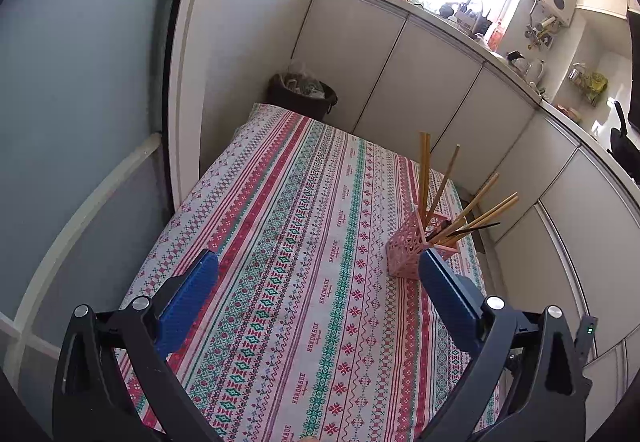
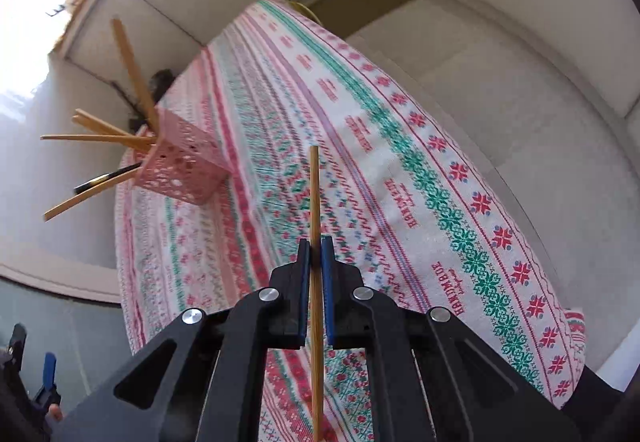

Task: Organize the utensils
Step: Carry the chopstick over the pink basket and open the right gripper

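A pink lattice holder (image 1: 412, 246) stands on the patterned tablecloth (image 1: 288, 242) with several wooden chopsticks (image 1: 423, 170) and one dark utensil (image 1: 478, 228) fanning out of it. My left gripper (image 1: 320, 262) hangs open over the cloth, its right finger just in front of the holder, with nothing between its blue pads. In the right wrist view my right gripper (image 2: 316, 242) is shut on a single wooden chopstick (image 2: 314, 194), which runs lengthwise between the pads and sticks out past the fingertips. The holder (image 2: 180, 162) lies to the upper left of it, apart from the held chopstick.
White cabinet fronts (image 1: 400, 82) run along the table's far and right sides, under a cluttered counter by a bright window. A dark bin (image 1: 302, 94) stands beyond the table's far end. The table's left side meets a grey wall (image 1: 80, 102).
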{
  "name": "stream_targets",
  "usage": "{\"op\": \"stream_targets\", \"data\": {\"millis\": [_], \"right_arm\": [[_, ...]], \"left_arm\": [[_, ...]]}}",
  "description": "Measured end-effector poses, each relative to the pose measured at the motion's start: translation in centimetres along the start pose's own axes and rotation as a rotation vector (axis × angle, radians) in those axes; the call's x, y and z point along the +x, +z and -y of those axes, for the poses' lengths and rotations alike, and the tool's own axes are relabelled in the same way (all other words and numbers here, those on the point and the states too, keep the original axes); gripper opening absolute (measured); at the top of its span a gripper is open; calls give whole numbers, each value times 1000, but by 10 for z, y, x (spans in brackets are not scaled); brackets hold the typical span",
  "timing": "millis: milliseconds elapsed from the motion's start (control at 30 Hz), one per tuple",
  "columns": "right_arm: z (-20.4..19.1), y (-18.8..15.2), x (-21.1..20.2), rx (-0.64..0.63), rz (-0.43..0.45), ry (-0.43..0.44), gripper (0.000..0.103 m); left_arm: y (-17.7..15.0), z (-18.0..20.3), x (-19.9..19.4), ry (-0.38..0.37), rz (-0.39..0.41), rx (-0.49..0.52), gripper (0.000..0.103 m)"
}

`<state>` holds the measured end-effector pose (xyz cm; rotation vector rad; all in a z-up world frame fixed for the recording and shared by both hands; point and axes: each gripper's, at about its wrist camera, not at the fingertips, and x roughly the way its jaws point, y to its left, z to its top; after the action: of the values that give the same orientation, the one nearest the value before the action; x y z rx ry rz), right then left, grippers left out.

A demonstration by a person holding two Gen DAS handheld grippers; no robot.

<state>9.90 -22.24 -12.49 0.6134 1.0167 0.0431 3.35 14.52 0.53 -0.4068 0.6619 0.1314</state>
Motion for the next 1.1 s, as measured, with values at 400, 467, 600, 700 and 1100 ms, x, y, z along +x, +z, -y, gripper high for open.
{"op": "stream_targets", "data": {"millis": [400, 467, 600, 700, 1100], "right_arm": [[-90, 49, -135, -258, 302, 137, 6], [-109, 67, -147, -272, 344, 156, 6], [-144, 101, -163, -295, 424, 170, 6], [-165, 123, -154, -315, 468, 153, 6], [-154, 146, -17, -307, 367, 54, 11]], "left_arm": [[-9, 18, 11, 35, -26, 73, 96], [-11, 20, 15, 36, -36, 81, 96], [-11, 20, 19, 44, -42, 76, 96], [-9, 18, 22, 51, -45, 72, 96], [-4, 14, 29, 64, -59, 62, 96]]}}
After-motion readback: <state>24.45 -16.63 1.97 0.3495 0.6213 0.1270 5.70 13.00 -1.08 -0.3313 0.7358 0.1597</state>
